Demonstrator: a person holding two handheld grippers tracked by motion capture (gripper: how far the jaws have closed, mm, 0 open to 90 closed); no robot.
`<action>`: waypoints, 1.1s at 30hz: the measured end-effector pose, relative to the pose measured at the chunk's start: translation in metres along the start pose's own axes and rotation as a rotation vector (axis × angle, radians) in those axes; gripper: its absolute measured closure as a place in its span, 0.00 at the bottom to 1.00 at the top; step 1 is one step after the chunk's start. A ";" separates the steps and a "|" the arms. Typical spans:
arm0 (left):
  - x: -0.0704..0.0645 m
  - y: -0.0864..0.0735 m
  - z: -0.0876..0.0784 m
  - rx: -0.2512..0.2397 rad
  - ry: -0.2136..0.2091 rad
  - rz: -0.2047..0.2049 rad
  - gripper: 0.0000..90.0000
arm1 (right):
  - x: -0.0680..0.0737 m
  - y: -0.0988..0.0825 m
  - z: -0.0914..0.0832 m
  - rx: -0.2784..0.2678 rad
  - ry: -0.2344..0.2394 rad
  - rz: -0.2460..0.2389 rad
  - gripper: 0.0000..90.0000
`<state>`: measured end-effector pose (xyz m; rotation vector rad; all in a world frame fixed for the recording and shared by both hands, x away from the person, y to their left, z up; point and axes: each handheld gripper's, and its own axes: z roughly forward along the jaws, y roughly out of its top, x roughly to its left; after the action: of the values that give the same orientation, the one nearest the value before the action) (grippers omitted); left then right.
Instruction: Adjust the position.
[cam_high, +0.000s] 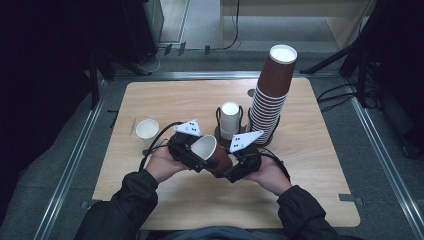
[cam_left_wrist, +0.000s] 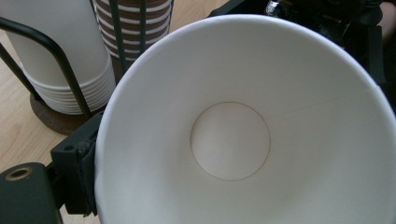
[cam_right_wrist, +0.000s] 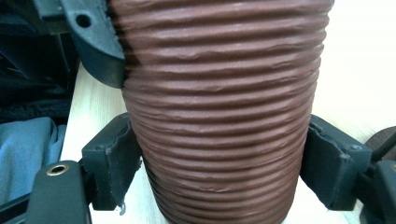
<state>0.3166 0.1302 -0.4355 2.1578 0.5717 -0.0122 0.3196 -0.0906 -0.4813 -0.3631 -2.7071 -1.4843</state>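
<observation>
Directly behind the two grippers, a black wire holder with a white paper cup stack (cam_high: 230, 119) and a tall leaning stack of brown ribbed paper cups (cam_high: 271, 95) is blocking the way forward. A single white paper cup (cam_high: 147, 129) is standing to the left. The pale wooden tabletop (cam_high: 320, 165) is lying open along the near edge and right side.

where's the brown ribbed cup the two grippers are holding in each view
High view: the brown ribbed cup is low centre, tilted, with its white mouth facing up-left.
Left gripper view: the camera looks into its white inside across the centre and right.
Right gripper view: its ribbed wall runs up the middle between the black fingers.
Shared landmark: the tall brown cup stack in the high view, top centre in the left gripper view.
</observation>
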 end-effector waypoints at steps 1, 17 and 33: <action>0.000 0.000 0.000 0.002 -0.003 0.001 0.07 | 0.000 0.000 0.000 -0.001 0.000 0.000 0.23; 0.007 -0.002 -0.017 -0.028 0.003 -0.018 0.09 | -0.003 0.001 -0.003 0.027 0.014 0.036 0.16; 0.013 -0.008 -0.021 0.060 0.076 0.019 0.09 | 0.001 -0.003 -0.021 0.049 -0.037 0.033 0.18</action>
<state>0.3210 0.1559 -0.4318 2.2294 0.6013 0.0646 0.3165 -0.1092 -0.4725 -0.4352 -2.7465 -1.4139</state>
